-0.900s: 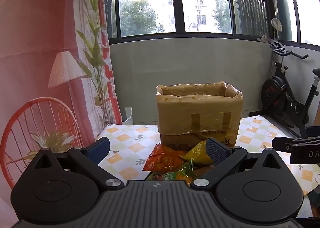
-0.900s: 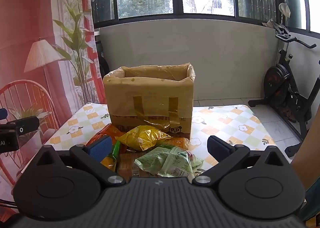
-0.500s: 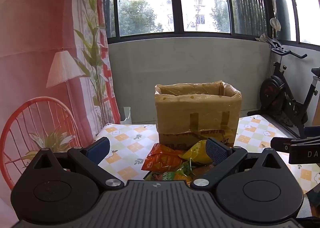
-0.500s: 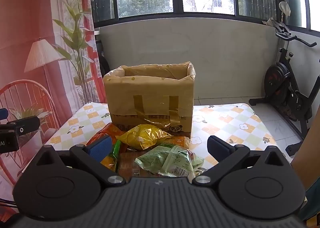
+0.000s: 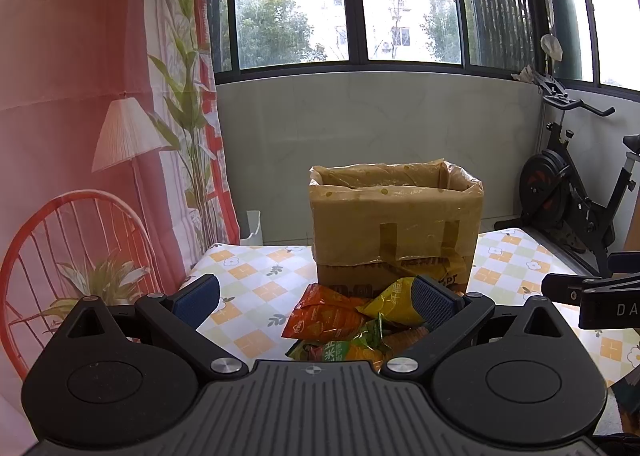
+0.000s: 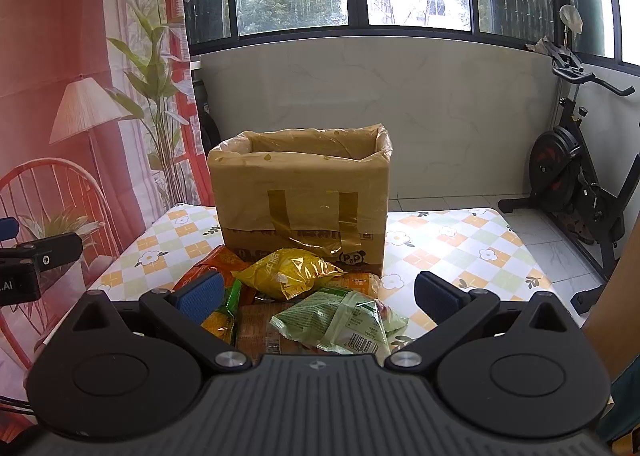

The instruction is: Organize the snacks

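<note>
Nearest in each wrist view is the gripper itself. The left gripper (image 5: 314, 294) holds its fingers (image 5: 197, 295) wide apart and empty, low over the near edge of the bench (image 5: 256, 280). The right gripper (image 6: 318, 296) is likewise spread and empty, its fingers (image 6: 436, 296) framing the pile, apparently so that either can close on a packet.

Just beyond the fingertips lies the heap of snacks, loosely overlapping on the checked cloth. A pale green packet (image 6: 340, 322) with a barcode lies closest in the right view. A puffy yellow packet (image 6: 288, 272) rests on top of the heap, an orange packet (image 5: 322, 314) lies at its left, and a small green-and-orange packet (image 5: 340, 350) sits nearest the left gripper. All look light, crinkly and air-filled, likely to slip or deform when pinched.

Directly behind the heap stands the open cardboard box (image 6: 300, 200), lined with a taped plastic bag and presumably the destination. Nothing of its contents is visible.
</note>
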`<state>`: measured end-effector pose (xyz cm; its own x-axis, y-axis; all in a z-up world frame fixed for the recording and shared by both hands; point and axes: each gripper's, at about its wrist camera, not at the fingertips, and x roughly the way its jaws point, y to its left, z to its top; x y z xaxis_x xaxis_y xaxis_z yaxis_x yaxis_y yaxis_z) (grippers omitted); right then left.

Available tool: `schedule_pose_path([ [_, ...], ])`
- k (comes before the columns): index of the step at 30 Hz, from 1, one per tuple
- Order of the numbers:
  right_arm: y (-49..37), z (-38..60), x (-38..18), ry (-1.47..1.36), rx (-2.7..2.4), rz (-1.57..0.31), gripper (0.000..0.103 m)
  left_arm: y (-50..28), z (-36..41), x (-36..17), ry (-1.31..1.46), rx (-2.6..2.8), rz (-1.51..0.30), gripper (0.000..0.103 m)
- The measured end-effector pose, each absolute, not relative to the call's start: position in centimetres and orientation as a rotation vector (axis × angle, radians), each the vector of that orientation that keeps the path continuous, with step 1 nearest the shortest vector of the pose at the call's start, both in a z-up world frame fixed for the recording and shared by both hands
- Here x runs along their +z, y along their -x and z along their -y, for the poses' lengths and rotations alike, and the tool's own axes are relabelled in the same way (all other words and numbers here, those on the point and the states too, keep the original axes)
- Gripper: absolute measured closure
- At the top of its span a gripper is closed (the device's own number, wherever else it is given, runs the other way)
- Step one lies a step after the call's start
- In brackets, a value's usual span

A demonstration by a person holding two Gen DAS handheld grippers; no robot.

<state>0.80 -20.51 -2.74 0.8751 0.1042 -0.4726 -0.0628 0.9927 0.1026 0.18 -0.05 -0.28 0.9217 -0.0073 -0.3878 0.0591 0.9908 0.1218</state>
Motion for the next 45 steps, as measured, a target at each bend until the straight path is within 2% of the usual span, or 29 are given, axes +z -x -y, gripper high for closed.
schedule_pose_path([
  [45, -0.91, 20.57, -2.78, -0.086, 0.088, -0.499, 0.000, -0.38, -0.16, -0.37, -0.126, -0.034, -0.421, 0.000],
])
